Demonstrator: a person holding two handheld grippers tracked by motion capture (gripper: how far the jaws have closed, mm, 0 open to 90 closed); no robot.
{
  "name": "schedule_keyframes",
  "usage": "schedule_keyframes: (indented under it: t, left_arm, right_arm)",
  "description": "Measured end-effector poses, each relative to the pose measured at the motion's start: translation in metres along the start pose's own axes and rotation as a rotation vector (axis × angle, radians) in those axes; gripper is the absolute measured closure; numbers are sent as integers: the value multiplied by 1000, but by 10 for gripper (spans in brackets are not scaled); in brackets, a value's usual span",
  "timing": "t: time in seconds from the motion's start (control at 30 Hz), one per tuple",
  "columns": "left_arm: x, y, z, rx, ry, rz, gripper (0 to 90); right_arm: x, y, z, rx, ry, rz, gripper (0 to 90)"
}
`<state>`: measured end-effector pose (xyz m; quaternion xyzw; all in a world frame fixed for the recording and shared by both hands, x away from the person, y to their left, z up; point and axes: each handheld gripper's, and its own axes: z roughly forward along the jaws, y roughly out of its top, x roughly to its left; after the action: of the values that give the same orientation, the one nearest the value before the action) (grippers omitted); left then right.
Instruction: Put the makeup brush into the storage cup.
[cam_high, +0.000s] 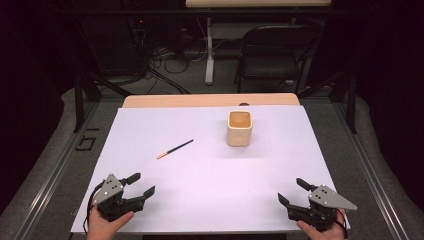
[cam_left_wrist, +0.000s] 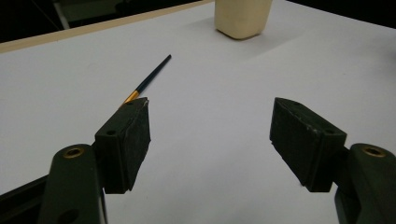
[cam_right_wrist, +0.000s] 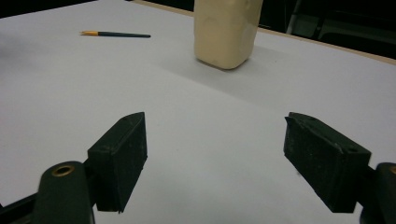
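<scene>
A thin dark brush (cam_high: 175, 149) with an orange end lies flat on the white sheet (cam_high: 210, 200), left of centre. A cream square cup (cam_high: 239, 128) stands upright at the back, right of centre. My left gripper (cam_high: 141, 184) rests near the front left corner, open and empty, with the brush (cam_left_wrist: 148, 80) just beyond its left jaw and the cup (cam_left_wrist: 243, 17) farther off. My right gripper (cam_high: 291, 191) sits near the front right corner, open and empty, facing the cup (cam_right_wrist: 226, 31) with the brush (cam_right_wrist: 115, 34) far to its left.
The wooden table edge (cam_high: 210, 100) shows behind the sheet. Beyond it are a dark chair (cam_high: 272, 55), a white table leg (cam_high: 209, 50) and cables on the floor. Metal rails (cam_high: 55, 165) run along both sides of the table.
</scene>
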<state>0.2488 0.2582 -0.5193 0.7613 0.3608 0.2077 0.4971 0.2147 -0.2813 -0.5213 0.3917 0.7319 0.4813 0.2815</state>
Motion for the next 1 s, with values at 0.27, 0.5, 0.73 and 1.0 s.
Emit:
schedule_keyframes:
  t: [0.27, 0.5, 0.73, 1.0]
  left_arm:
    - [0, 1, -1, 0, 10, -16, 292]
    - [-2, 2, 1, 28, 11, -21, 317]
    - [-4, 7, 5, 48, 5, -19, 320]
    - [-1, 24, 12, 84, 13, -8, 338]
  right_arm:
    - [2, 0, 1, -3, 11, -4, 212]
    - [5, 1, 2, 1, 15, -15, 212]
    - [4, 0, 3, 0, 12, -4, 212]
    - [4, 0, 3, 8, 12, 1, 213]
